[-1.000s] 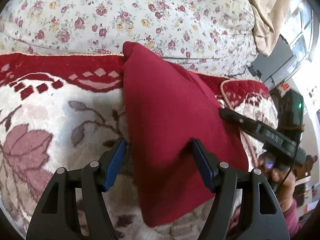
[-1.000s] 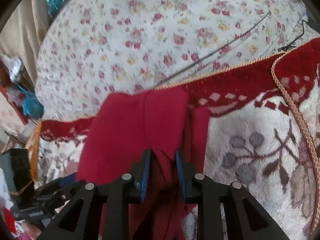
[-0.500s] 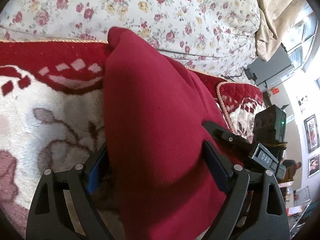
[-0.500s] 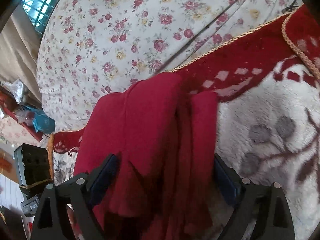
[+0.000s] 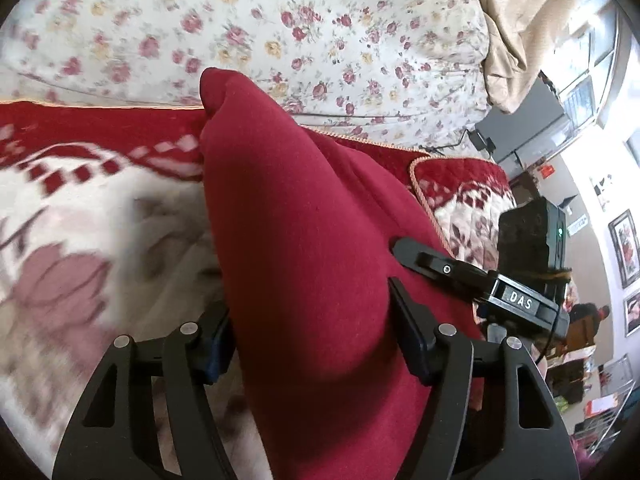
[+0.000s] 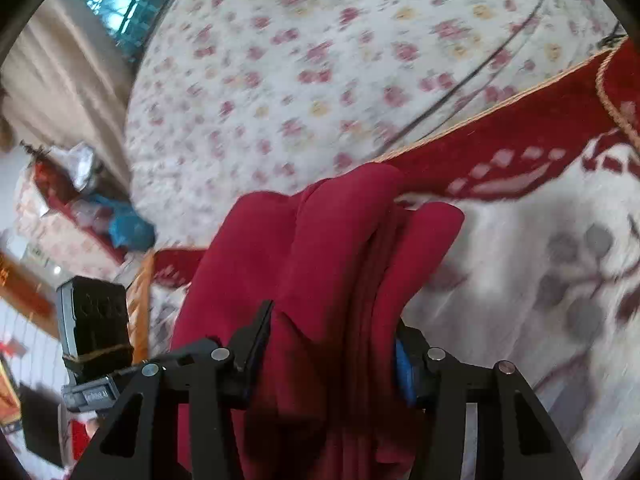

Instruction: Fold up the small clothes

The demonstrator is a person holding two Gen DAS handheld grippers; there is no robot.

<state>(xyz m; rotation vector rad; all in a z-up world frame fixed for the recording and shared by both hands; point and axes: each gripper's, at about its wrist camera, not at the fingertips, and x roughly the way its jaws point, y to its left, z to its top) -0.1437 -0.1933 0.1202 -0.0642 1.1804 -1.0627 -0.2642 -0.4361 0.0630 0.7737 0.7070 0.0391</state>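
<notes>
While both grippers are closing, the left gripper (image 5: pixel 310 344) straddles a thick bulge of the dark red garment (image 5: pixel 304 240) above the red-and-cream blanket (image 5: pixel 80 208); the right gripper (image 6: pixel 332 344) squeezes bunched pleats (image 6: pixel 376 272); uneven bites could slip layers, spoiling the fold.

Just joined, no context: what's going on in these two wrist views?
A person with two handheld grippers is folding a dark red garment on a red-and-cream blanket. The left gripper and right gripper both have their jaws closing around bunched folds of it. The fold is not yet laid flat.
</notes>
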